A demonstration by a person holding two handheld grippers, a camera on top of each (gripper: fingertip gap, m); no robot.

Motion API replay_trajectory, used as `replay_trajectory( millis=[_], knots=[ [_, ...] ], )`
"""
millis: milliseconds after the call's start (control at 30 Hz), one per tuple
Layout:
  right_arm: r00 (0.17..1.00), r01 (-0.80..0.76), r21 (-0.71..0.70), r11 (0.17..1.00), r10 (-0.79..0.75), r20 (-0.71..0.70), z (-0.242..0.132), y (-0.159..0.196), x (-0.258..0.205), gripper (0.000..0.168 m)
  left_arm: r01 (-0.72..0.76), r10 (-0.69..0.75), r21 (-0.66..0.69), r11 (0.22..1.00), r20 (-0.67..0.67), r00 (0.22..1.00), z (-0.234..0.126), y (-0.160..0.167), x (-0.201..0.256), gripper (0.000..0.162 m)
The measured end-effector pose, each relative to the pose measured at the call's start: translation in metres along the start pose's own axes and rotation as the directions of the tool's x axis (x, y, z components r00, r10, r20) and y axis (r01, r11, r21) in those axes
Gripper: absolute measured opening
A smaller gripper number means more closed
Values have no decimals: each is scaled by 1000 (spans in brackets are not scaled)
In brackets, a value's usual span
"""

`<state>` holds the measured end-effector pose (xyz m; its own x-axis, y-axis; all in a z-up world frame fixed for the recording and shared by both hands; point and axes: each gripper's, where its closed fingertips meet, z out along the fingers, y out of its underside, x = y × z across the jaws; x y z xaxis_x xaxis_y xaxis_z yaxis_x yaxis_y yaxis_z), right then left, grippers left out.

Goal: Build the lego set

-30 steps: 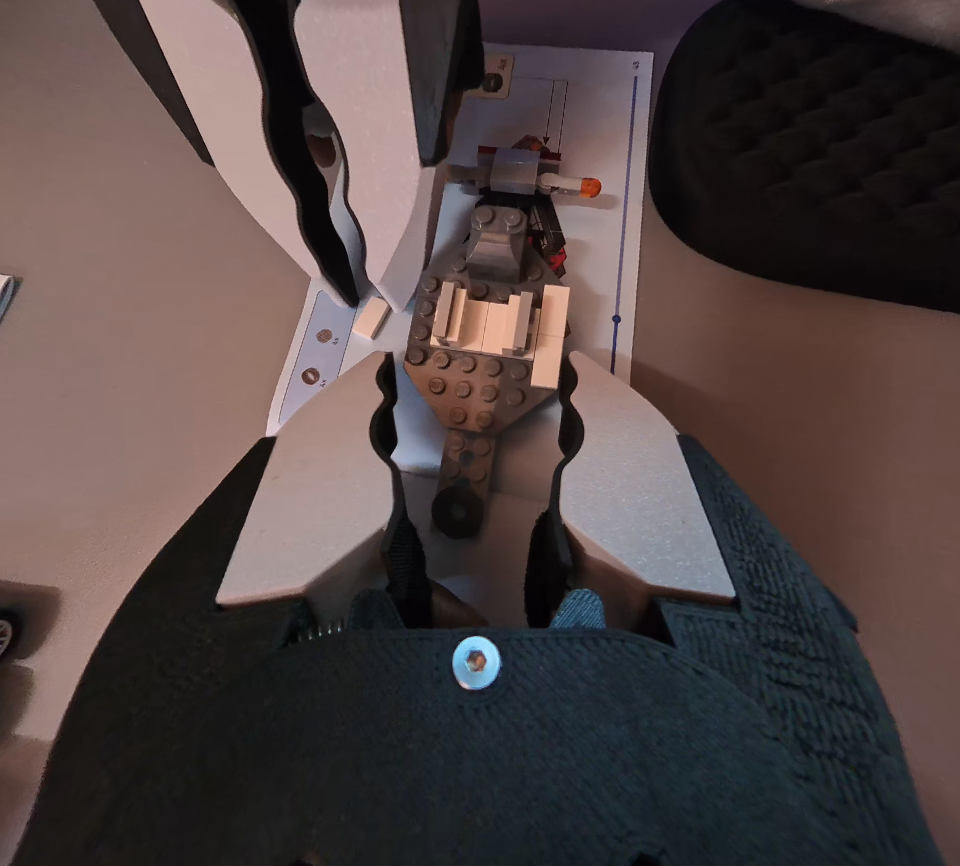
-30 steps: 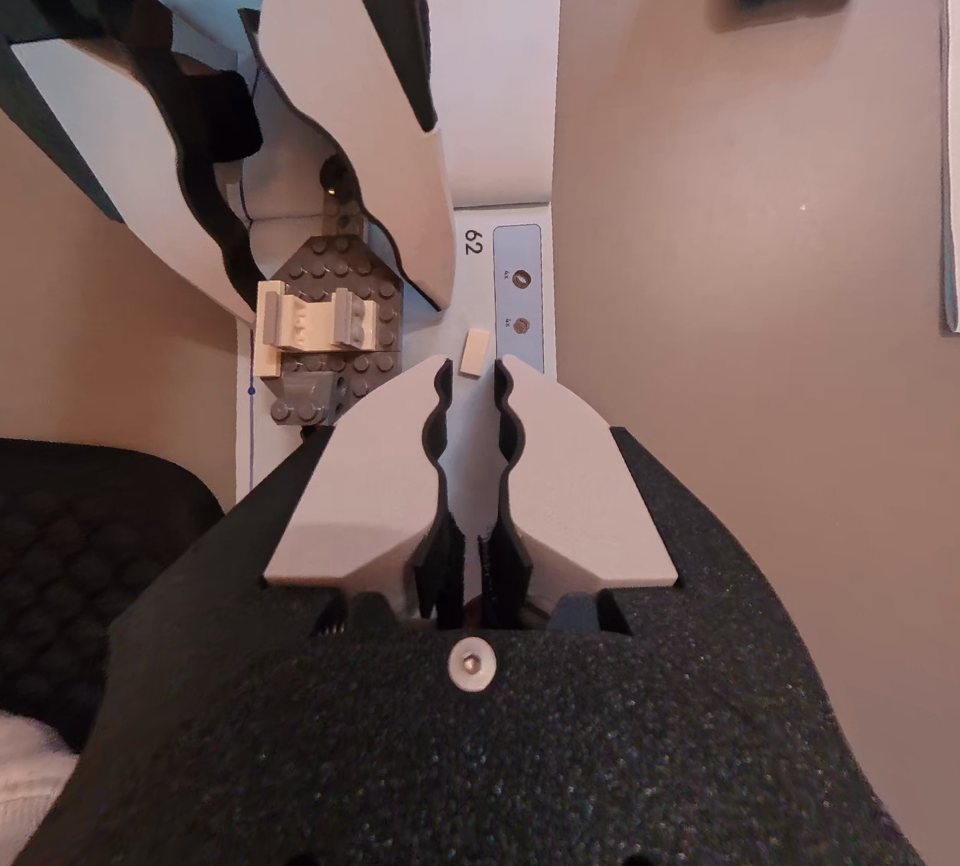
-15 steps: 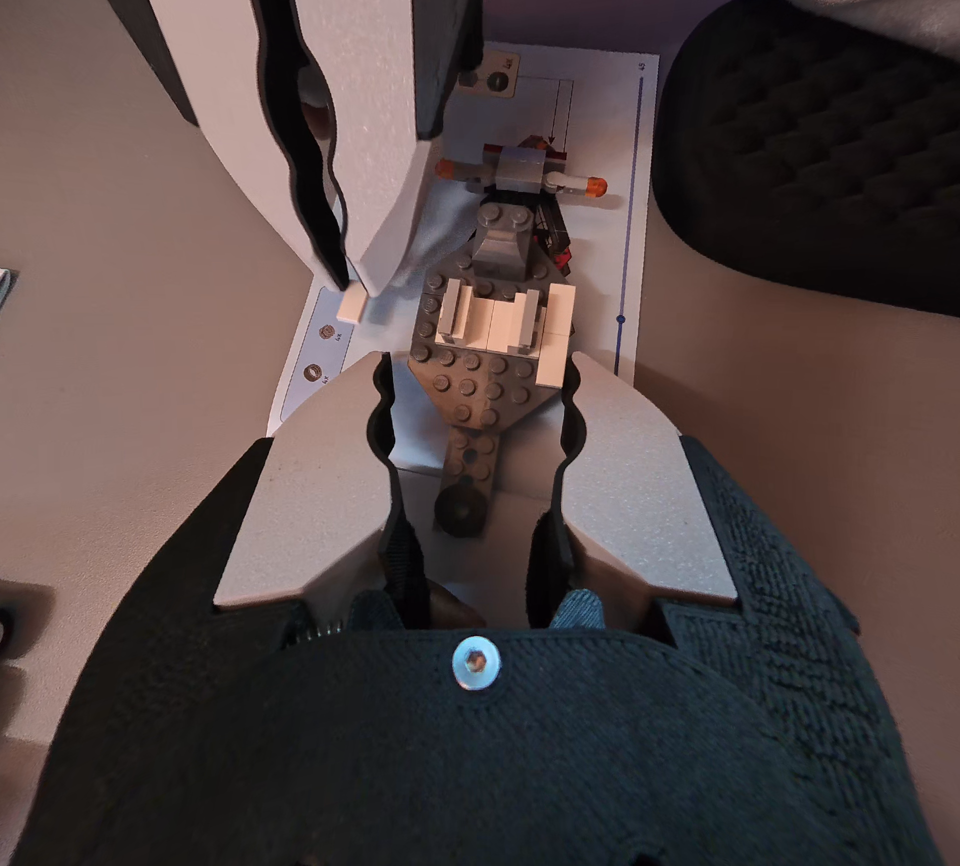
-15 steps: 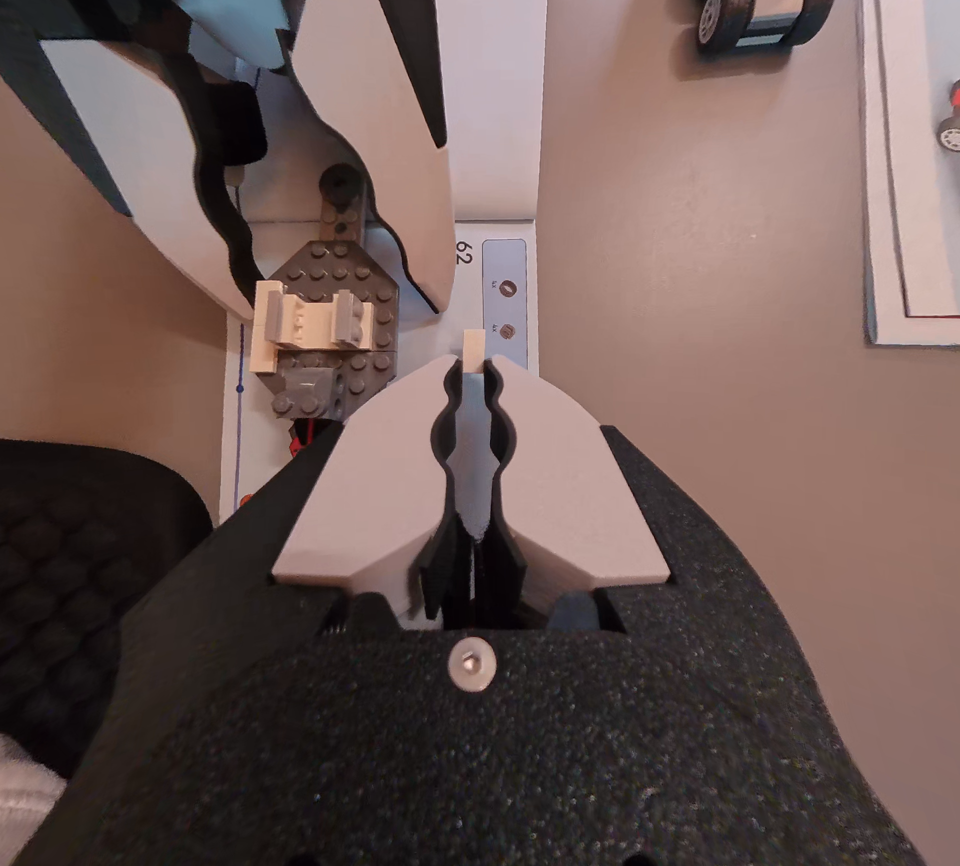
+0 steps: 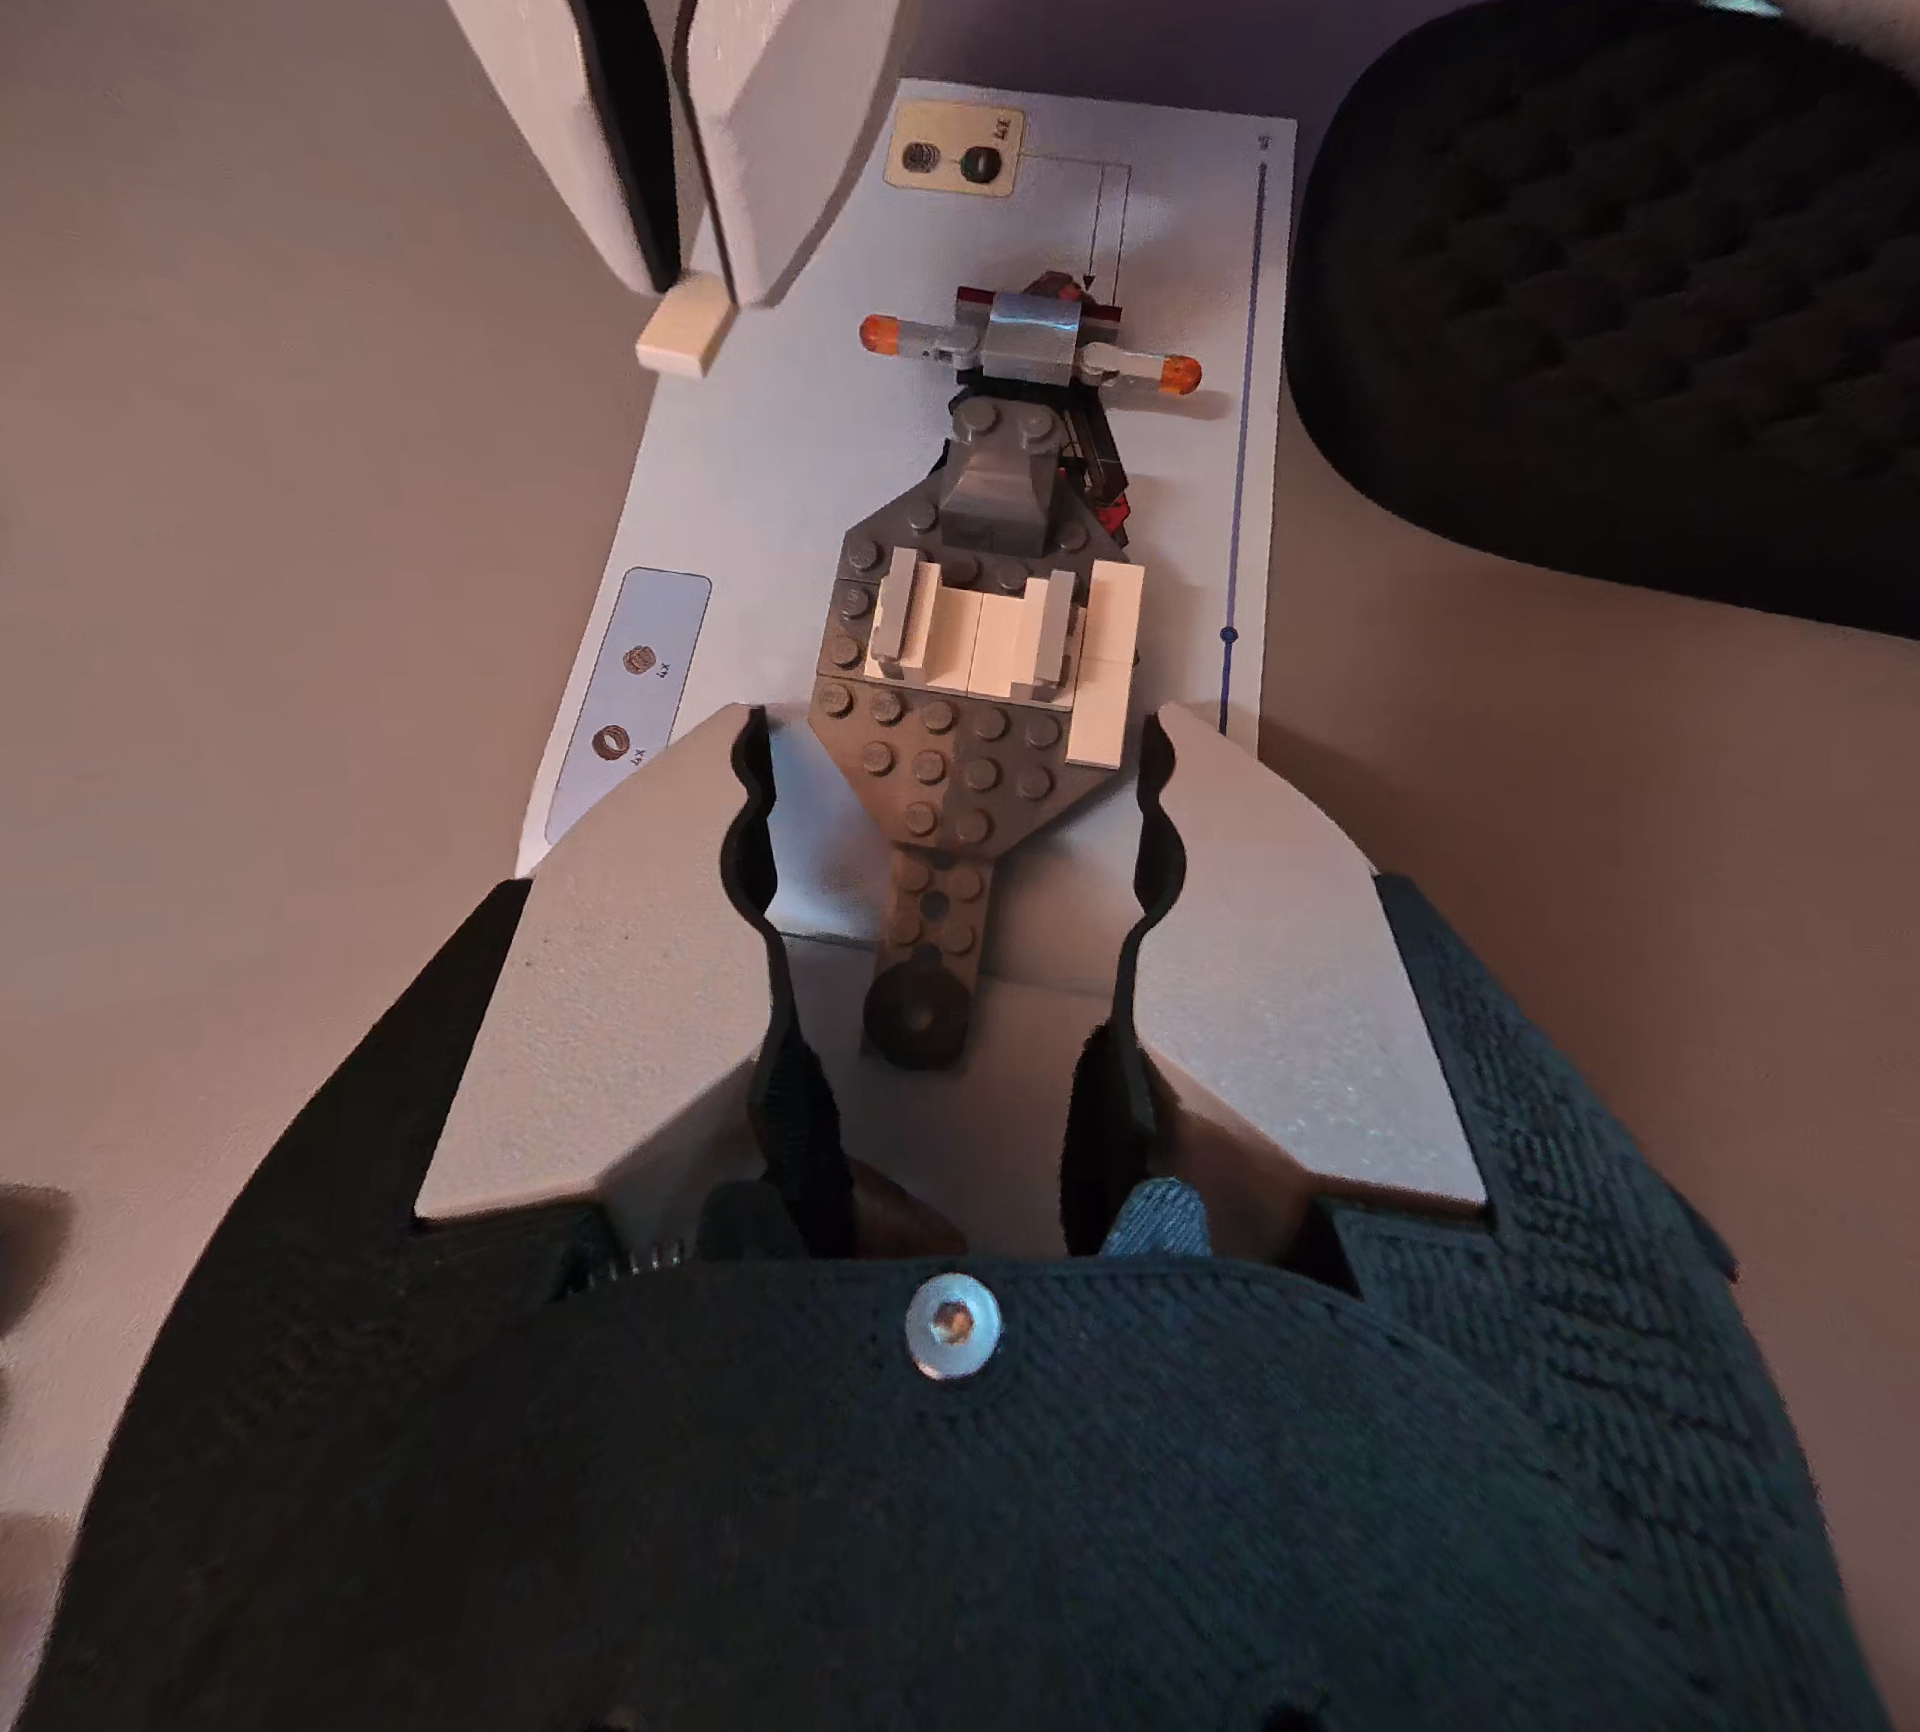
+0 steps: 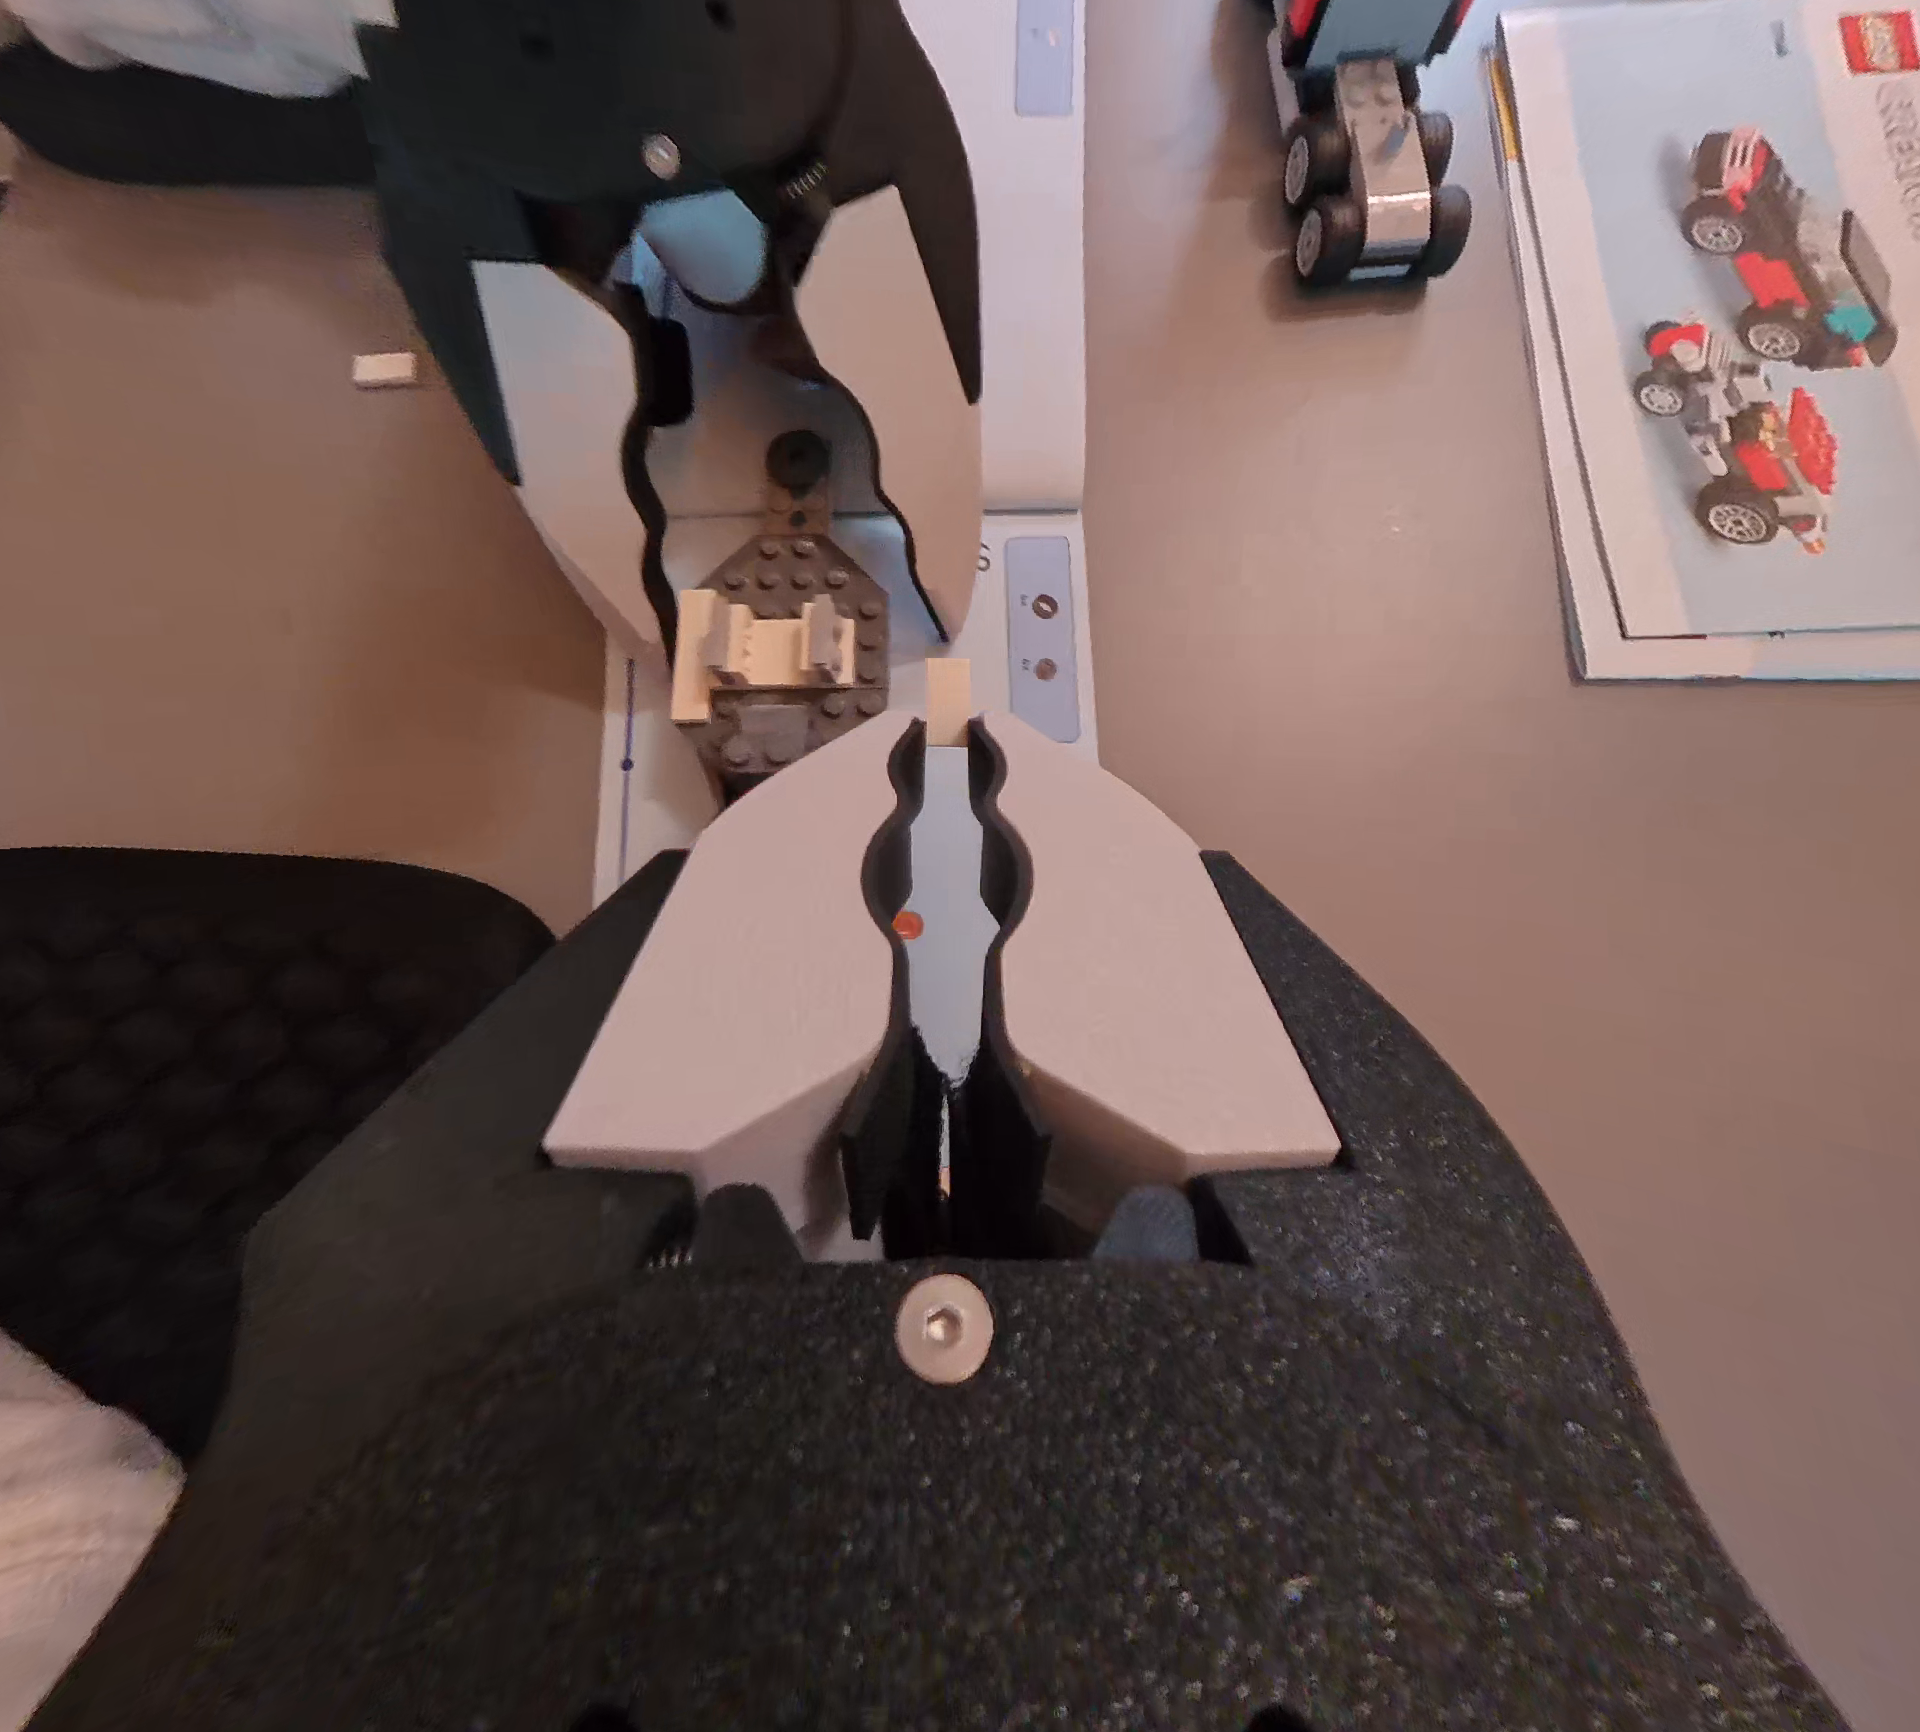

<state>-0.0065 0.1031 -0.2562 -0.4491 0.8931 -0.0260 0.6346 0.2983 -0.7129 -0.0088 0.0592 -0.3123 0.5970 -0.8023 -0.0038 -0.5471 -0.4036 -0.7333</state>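
My right claw (image 6: pixel 945 732) pinches the tan tile (image 6: pixel 947 693) above the booklet (image 5: pixel 727 539); my left claw (image 5: pixel 951 773) gapes around the grey model (image 5: pixel 961 747).

2 wrist cameras, facing each other, angled steeply down, close over the table; both share the lego model (image 5: pixel 977 674) (image 6: pixel 774 643) on the instruction sheet (image 5: pixel 1174 228) (image 6: pixel 1039 394).

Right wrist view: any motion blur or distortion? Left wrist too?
Right wrist view: left gripper body smeared, edges bowed by wide angle, cream tile sharp. Left wrist view: dimmer, purple cast, top right smeared; grey model crisp.
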Motion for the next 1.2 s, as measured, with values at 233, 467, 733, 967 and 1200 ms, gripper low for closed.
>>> replay_trajectory(
  millis=[233,467,733,967,1200],
  knots=[
    [995,-4,-74,997,11,99,10,4,-16,7,-20,20,2,1000,1,1000,1,-1,1,56],
    [988,-33,-138,990,53,146,21,6,-18,7,-144,141,34,989,84,986,-2,-5,-2,56],
    [995,-16,-215,976,38,97,21,12,-19,7,-220,212,41,975,146,966,-2,-8,-4,56],
    [996,-12,-224,975,30,79,22,11,-19,7,-226,217,42,973,152,964,-2,-9,-4,56],
    [996,-30,-226,974,49,78,24,13,-17,10,-229,220,42,973,155,963,-2,-9,-4,56]
  ],
)
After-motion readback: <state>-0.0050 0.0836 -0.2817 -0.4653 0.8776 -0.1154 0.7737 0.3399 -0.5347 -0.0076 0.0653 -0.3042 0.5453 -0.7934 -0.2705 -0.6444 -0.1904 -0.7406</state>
